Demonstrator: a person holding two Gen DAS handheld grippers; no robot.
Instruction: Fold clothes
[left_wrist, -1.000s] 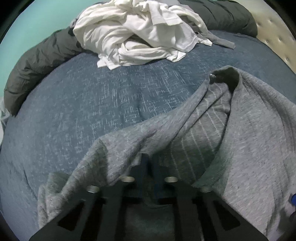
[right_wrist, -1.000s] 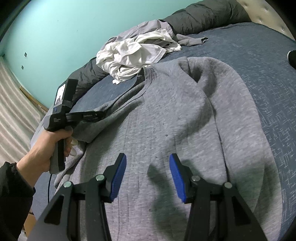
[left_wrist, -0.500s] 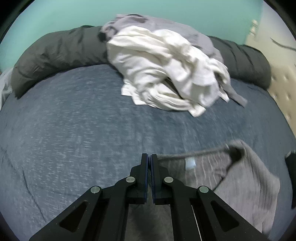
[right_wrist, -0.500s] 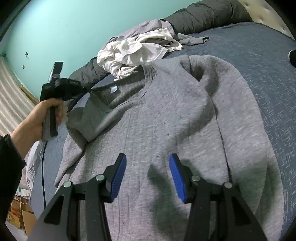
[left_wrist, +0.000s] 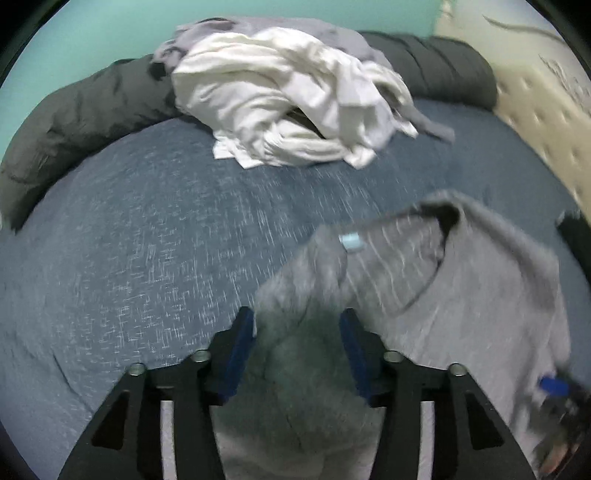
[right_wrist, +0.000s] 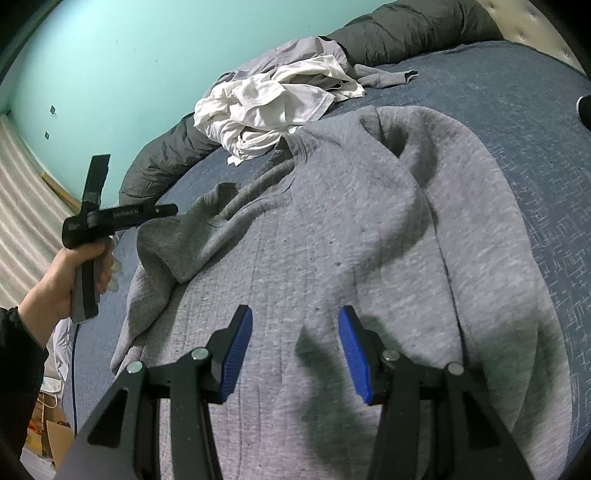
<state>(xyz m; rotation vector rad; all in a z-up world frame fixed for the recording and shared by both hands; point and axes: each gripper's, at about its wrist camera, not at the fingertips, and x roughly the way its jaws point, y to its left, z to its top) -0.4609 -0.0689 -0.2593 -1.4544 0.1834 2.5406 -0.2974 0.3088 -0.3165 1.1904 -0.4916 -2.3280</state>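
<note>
Open blue bedspread to the left, laundry blocking the far side

The speckled blue bedspread (left_wrist: 140, 236) lies bare left of the rumpled grey sweatshirt (right_wrist: 369, 240); beyond it, the crumpled pile of white garments (left_wrist: 288, 99) and the dark grey rolled duvet (left_wrist: 74, 110) block the far edge before the teal wall (right_wrist: 129, 55).

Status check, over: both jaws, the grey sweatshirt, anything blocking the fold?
Left gripper jaws opening, sleeve fold loose between them. Right gripper open, empty. Grey sweatshirt rumpled, unfolded on bed. White clothes pile beyond collar, clear of it.
</note>
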